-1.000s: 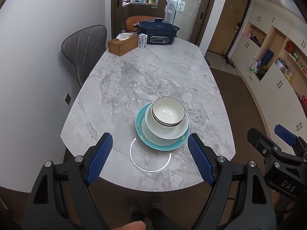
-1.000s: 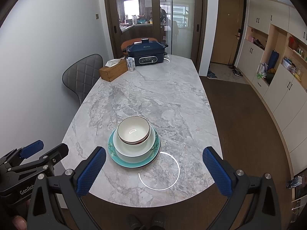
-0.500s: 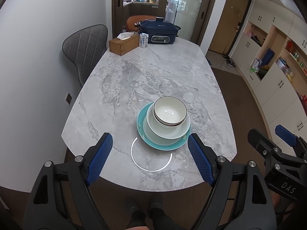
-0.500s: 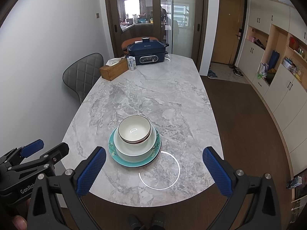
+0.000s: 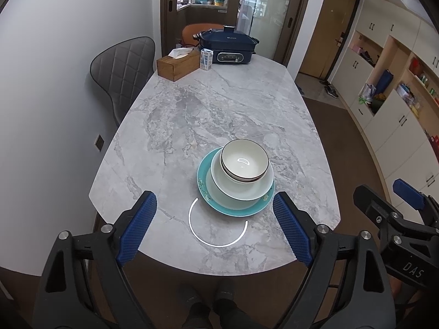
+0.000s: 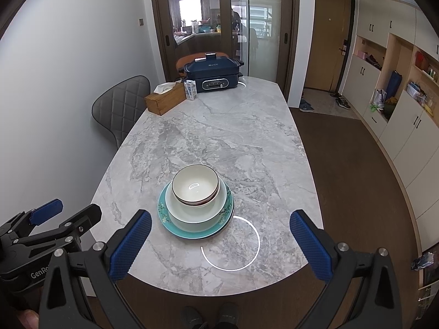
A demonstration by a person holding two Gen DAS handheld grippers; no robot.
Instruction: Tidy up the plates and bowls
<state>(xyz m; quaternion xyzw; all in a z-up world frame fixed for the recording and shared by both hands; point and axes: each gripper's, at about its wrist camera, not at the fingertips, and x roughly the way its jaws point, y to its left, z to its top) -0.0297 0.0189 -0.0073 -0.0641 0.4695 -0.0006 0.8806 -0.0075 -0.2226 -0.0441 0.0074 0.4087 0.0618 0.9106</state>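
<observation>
Marble-topped grey dining table [image 5: 219, 104] carries my stacked white bowls [image 5: 244, 161] on a round teal plate [image 5: 236, 208]; with left gripper [image 5: 215, 231] and right gripper [image 6: 221, 242] both spread empty, I'd pinch the top rim gently.

Bare counter [image 5: 219, 115] is seen around the stacked dishes [image 5: 238, 181]; the far end is occupied by tissue box [image 5: 177, 64], carton [image 5: 206, 59] and cooker [image 5: 227, 46].

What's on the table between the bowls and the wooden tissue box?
Nothing: only bare marble table runs from the stacked bowls to the tissue box. Both wrist views show it.
</observation>
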